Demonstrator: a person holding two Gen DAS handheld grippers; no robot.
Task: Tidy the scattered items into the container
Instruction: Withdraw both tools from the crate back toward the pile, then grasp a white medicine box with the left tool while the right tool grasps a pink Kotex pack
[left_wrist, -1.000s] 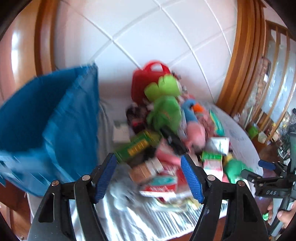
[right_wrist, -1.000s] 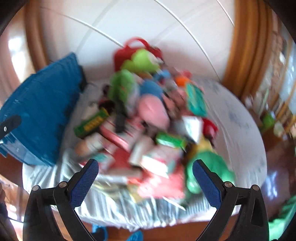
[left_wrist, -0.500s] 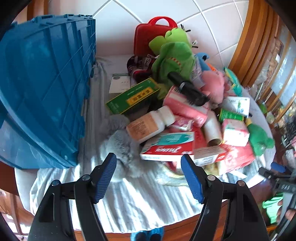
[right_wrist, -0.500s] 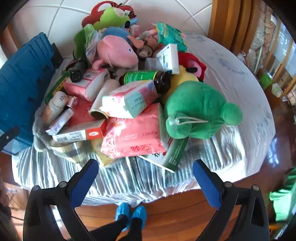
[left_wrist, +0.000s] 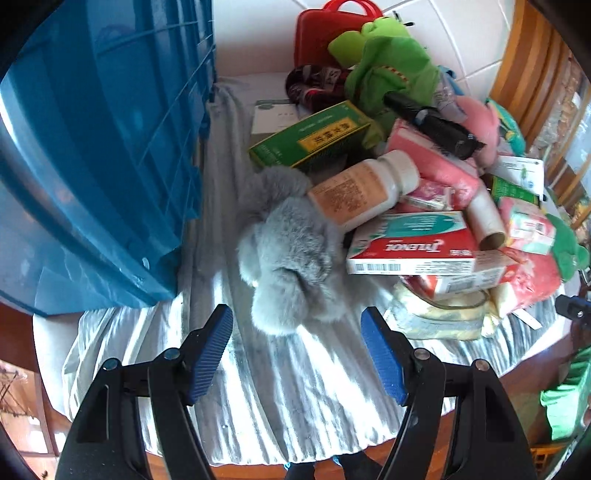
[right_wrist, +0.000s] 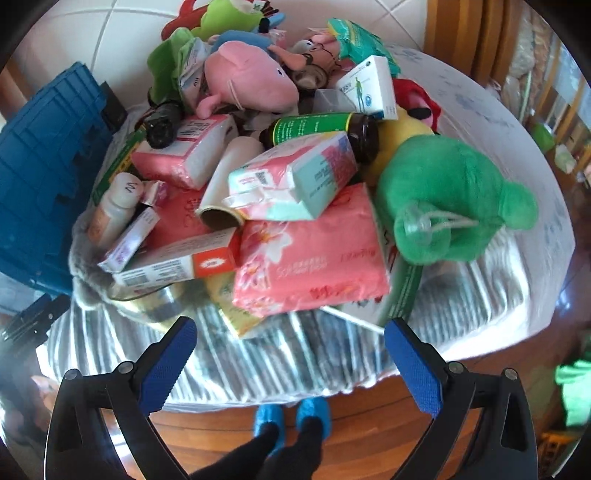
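Note:
A big blue plastic crate (left_wrist: 92, 155) stands at the table's left; it also shows in the right wrist view (right_wrist: 40, 173). A heap of items fills the table: a grey fluffy toy (left_wrist: 291, 258), a white pill bottle (left_wrist: 362, 188), a red-and-white box (left_wrist: 410, 243), a green box (left_wrist: 314, 136), a pink tissue pack (right_wrist: 310, 254), a green plush (right_wrist: 443, 199), a pink plush (right_wrist: 247, 77). My left gripper (left_wrist: 297, 350) is open and empty, just short of the grey toy. My right gripper (right_wrist: 290, 365) is open and empty, near the table's front edge below the pink pack.
The round table has a striped grey cloth (left_wrist: 295, 387) and a wooden rim. A red case (left_wrist: 325, 33) and green frog plush (left_wrist: 391, 62) lie at the back by the tiled wall. Wooden furniture stands to the right. The person's feet in blue covers (right_wrist: 291, 417) are below.
Both grippers have dropped lower and closer to the table. The left one has neared the grey toy; the right one has neared the front of the heap. Both stayed open.

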